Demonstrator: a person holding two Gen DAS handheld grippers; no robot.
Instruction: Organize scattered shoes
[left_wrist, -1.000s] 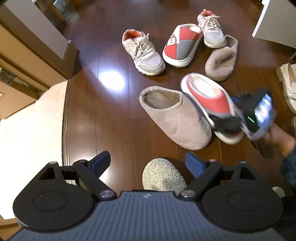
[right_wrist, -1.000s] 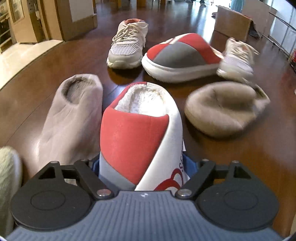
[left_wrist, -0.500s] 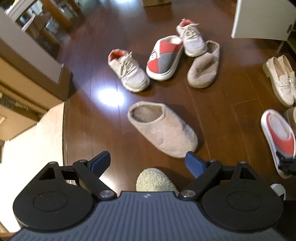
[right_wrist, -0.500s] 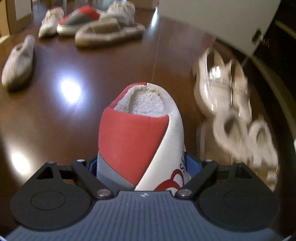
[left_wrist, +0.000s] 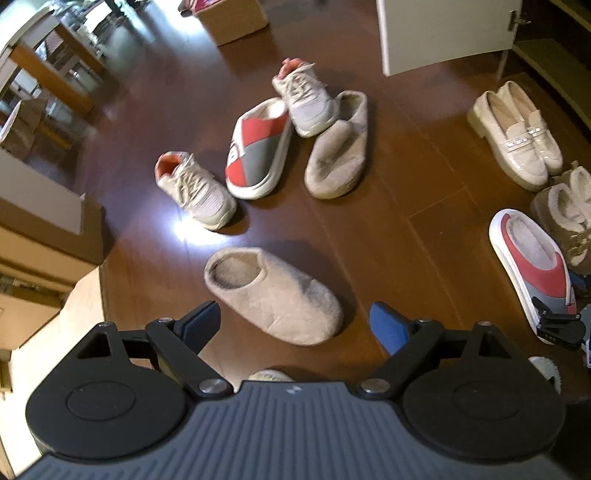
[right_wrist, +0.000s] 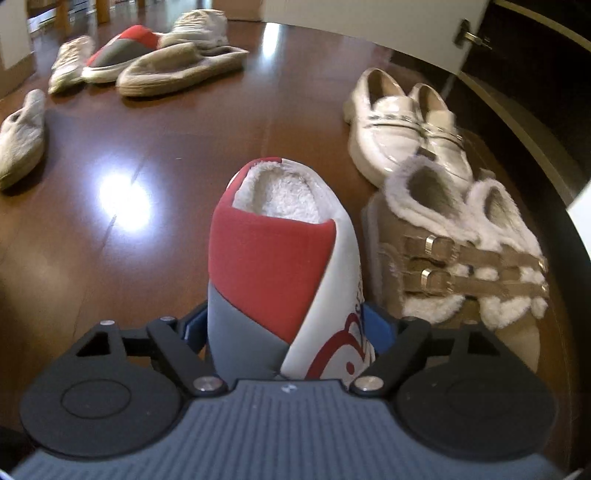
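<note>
My right gripper (right_wrist: 284, 328) is shut on the toe of a red, grey and white slipper (right_wrist: 273, 254), held low beside a pair of fur-lined tan buckle slippers (right_wrist: 458, 236) and cream loafers (right_wrist: 399, 125). The held slipper also shows in the left wrist view (left_wrist: 532, 266). My left gripper (left_wrist: 295, 321) is open and empty above a beige felt slipper (left_wrist: 273, 291). The matching red and grey slipper (left_wrist: 258, 151), a second beige slipper (left_wrist: 340, 155) and two white sneakers (left_wrist: 195, 188) (left_wrist: 306, 96) lie scattered further off.
A white cabinet door (left_wrist: 443, 33) stands open at the far right. A cardboard box (left_wrist: 232, 18) sits at the back. A wall step (left_wrist: 48, 221) borders the left. A fuzzy pale slipper (left_wrist: 269, 374) peeks out under my left gripper.
My right gripper carried the red slipper from the scattered pile to the right, beside the paired shoes. The left gripper rose and stayed open.
</note>
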